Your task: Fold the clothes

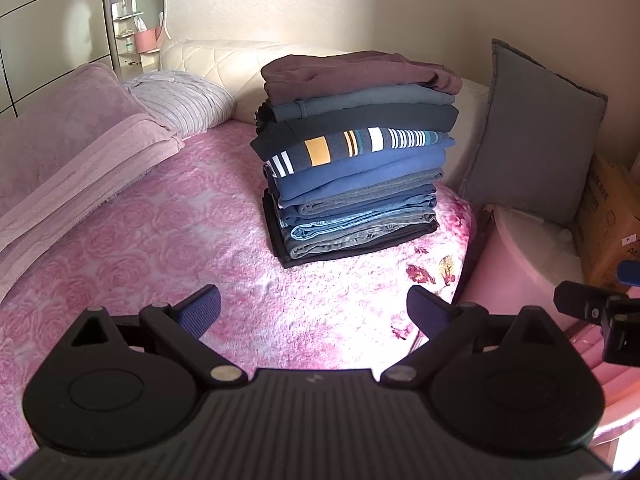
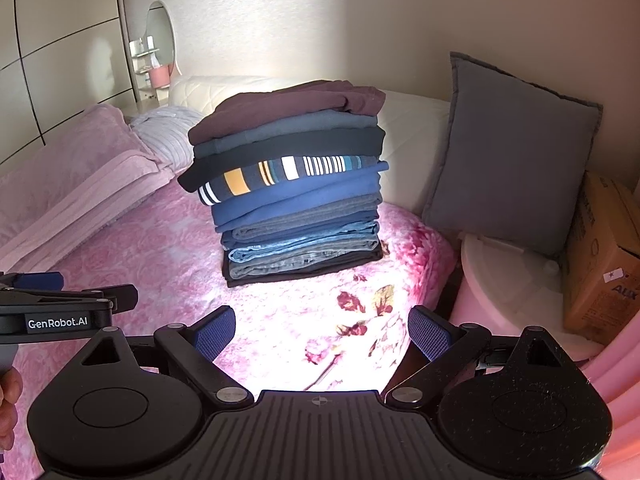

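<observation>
A tall stack of folded clothes stands on the pink rose-patterned bedspread. A maroon garment lies on top, a striped shirt in the middle and jeans near the bottom. My left gripper hovers open over the bedspread, short of the stack, nothing between its fingers. My right gripper is also open and empty, in front of the stack. Each gripper shows at the edge of the other's view: the right one, the left one.
Pink pillows and a striped pillow lie at the left. A grey cushion leans at the right, above a pink lidded bin and a cardboard box. A mirror shelf stands behind the headboard.
</observation>
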`<state>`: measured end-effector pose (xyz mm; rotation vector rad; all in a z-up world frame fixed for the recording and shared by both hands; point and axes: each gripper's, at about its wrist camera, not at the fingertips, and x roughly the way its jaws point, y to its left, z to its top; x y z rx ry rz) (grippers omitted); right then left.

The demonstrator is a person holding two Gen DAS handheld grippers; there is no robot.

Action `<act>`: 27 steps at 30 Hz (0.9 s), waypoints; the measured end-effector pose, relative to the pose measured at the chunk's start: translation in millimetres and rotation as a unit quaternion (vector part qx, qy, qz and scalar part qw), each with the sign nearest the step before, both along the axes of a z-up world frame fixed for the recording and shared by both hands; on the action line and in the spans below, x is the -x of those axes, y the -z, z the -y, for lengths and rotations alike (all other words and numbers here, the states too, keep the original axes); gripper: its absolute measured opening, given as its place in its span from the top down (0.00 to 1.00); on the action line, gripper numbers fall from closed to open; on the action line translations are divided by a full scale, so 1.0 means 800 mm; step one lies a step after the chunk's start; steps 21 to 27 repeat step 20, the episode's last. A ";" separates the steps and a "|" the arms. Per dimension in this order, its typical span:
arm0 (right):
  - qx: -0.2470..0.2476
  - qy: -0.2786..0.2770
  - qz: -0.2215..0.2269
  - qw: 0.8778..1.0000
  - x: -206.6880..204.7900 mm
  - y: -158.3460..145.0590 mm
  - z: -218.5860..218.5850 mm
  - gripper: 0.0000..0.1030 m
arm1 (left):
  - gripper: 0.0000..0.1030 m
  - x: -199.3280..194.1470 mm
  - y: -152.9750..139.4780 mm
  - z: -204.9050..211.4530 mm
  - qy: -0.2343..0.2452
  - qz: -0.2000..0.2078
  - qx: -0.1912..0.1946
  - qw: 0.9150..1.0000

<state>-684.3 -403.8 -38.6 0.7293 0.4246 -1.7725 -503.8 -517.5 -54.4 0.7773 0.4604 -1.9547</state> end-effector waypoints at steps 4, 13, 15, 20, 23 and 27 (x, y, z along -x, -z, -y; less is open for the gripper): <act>-0.005 0.001 -0.005 1.000 -0.002 0.001 0.000 0.07 | 0.05 0.001 -0.002 -0.001 0.000 -0.001 0.005 1.000; 0.000 -0.001 -0.005 1.000 -0.005 0.001 0.002 0.07 | 0.05 0.000 -0.002 -0.003 0.003 0.005 0.010 1.000; 0.003 -0.001 -0.004 1.000 -0.005 0.001 0.002 0.07 | 0.05 0.000 -0.002 -0.004 0.004 0.008 0.012 1.000; 0.006 -0.001 -0.002 1.000 -0.006 0.002 0.003 0.07 | 0.05 -0.001 -0.004 -0.006 0.007 0.002 0.017 1.000; 0.006 -0.001 -0.002 1.000 -0.006 0.002 0.003 0.07 | 0.05 -0.001 -0.004 -0.006 0.007 0.002 0.017 1.000; 0.006 -0.001 -0.002 1.000 -0.006 0.002 0.003 0.07 | 0.05 -0.001 -0.004 -0.006 0.007 0.002 0.017 1.000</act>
